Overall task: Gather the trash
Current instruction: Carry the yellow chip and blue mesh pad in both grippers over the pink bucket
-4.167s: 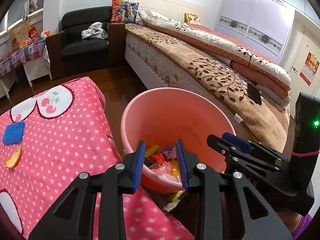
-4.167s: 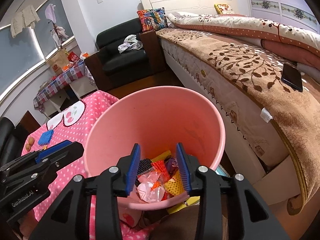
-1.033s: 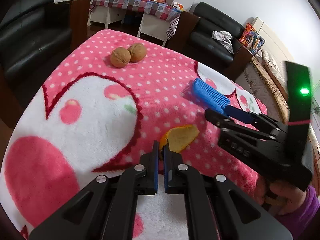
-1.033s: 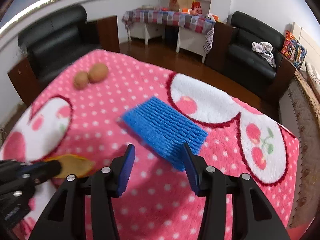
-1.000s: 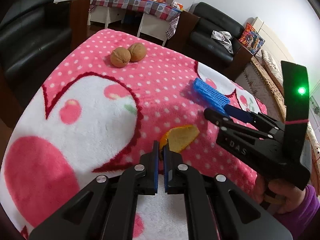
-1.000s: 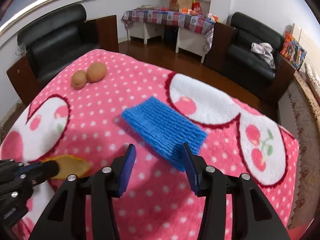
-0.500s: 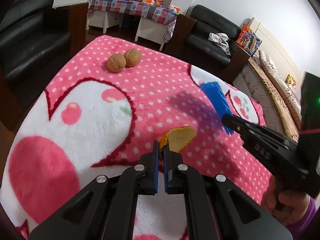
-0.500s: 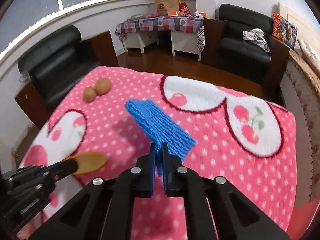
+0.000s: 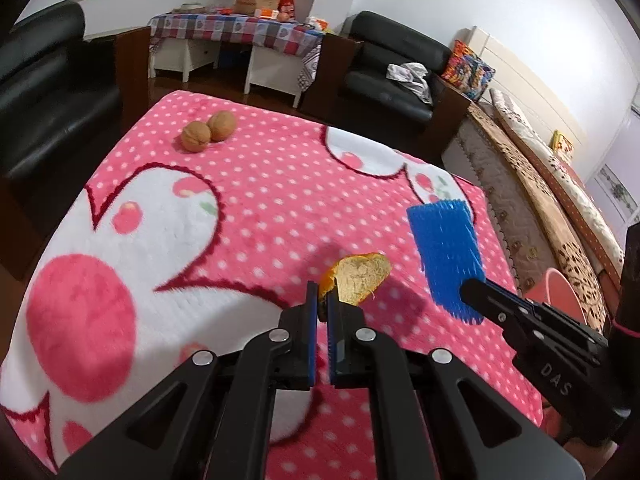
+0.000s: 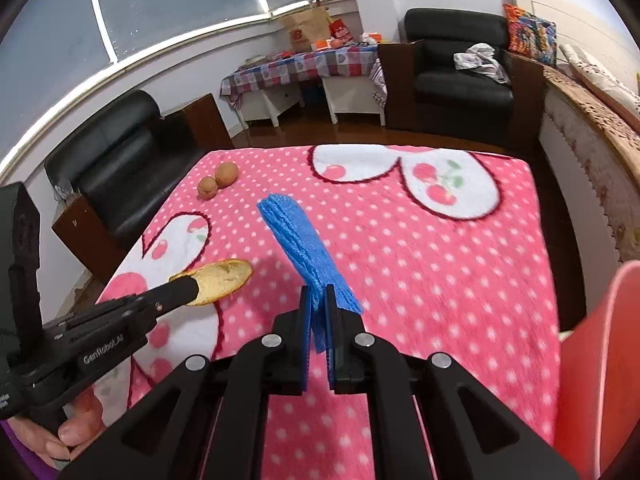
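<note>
An orange peel [image 9: 362, 278] is clamped at its near end between the pads of the left gripper [image 9: 320, 308] and is held clear above the pink blanket [image 9: 256, 200], its pale inner side turned to the left wrist camera. Just to its right, a blue foam net [image 9: 446, 254] is pinched at its lower end by the right gripper [image 10: 319, 304], whose jaws have just been closing and are now pressed together on the foam; it too is lifted off the blanket. In the right wrist view the foam net is seen edge-on, slanting away over the blanket's middle, with the peel low to its left. Two walnuts [image 9: 208, 131] are left touching one another near the blanket's far left edge. A pink bucket [image 10: 604, 360] is seen past the blanket's right edge. A hand [image 10: 60, 436] is wrapped around the left gripper's handle.
</note>
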Demonstrator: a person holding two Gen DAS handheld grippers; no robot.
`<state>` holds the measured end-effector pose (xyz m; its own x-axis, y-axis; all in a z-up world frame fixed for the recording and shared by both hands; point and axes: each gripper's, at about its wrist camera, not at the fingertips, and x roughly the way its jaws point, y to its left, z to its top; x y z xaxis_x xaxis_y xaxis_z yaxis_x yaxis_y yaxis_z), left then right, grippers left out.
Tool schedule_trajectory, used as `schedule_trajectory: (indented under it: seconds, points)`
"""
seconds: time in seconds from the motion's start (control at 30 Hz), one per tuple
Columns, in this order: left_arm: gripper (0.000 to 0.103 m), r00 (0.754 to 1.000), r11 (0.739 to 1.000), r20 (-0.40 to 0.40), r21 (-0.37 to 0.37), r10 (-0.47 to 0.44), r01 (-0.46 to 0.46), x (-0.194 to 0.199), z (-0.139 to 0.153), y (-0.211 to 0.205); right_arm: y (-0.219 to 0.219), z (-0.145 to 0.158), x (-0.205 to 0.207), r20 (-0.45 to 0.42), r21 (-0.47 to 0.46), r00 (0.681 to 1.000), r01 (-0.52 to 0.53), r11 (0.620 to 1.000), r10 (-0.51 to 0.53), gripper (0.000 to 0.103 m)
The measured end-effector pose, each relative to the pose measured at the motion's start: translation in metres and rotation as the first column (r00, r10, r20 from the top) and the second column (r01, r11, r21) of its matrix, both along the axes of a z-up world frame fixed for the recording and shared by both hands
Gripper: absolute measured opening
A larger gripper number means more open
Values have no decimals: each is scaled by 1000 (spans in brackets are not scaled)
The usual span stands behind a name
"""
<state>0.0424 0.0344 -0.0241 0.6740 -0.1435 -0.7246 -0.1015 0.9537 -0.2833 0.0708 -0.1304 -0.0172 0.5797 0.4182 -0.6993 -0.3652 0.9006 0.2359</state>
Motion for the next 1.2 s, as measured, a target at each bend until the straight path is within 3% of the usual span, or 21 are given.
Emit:
schedule_trajectory:
  seconds: [0.53, 1.2]
  points:
    - [3, 984, 985, 46, 38, -171, 170, -24, 17, -83, -104, 16, -72, 22, 70, 975, 220, 973, -222, 5]
    - [3, 927, 932, 105, 77, -361, 355, -27, 36, -181, -206, 21, -111, 32, 103, 888, 453, 885, -458, 6]
